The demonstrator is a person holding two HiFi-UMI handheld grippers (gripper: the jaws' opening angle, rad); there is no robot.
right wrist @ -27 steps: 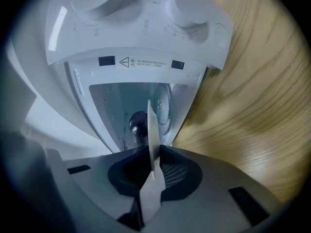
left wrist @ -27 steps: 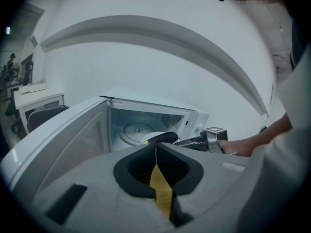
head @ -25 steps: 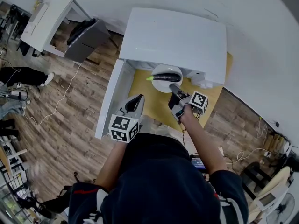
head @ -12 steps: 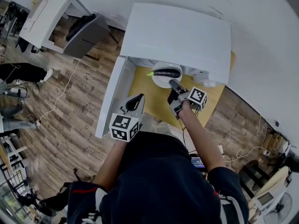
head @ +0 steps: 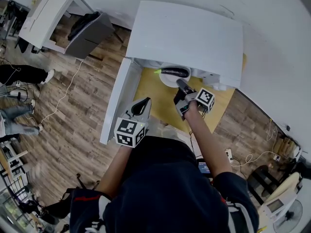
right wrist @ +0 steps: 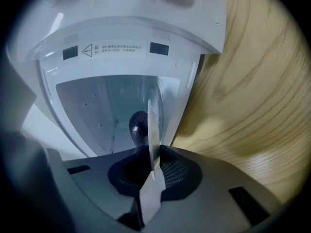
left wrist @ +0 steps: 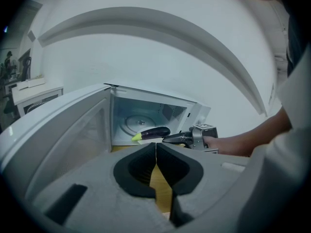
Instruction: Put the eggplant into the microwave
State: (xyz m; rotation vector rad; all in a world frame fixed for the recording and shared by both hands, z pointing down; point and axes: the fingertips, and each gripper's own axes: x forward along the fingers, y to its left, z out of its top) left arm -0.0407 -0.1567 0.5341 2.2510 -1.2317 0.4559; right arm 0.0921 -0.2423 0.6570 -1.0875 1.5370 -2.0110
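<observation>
Right gripper (right wrist: 154, 166): jaws clamped on the rim of a white plate (right wrist: 153, 130), which is seen edge-on.
Plate: carried at the mouth of the open microwave (head: 189, 38), part of it already under the top.
Eggplant (head: 175, 72): lies loose on the plate, at the threshold of the cavity.
Risk, tilt: the grip is on one edge only, so a sagging far rim would probably let the eggplant roll off.
Risk, collision: the far rim may clip the frame or the open door (head: 116, 101) if it goes in off-centre.
Long axis: level, across the opening.
Pointing: green stem end toward the door side, dark blunt end toward the right gripper.
Left gripper (left wrist: 155, 159): jaws together, empty, apart from the plate.
</observation>
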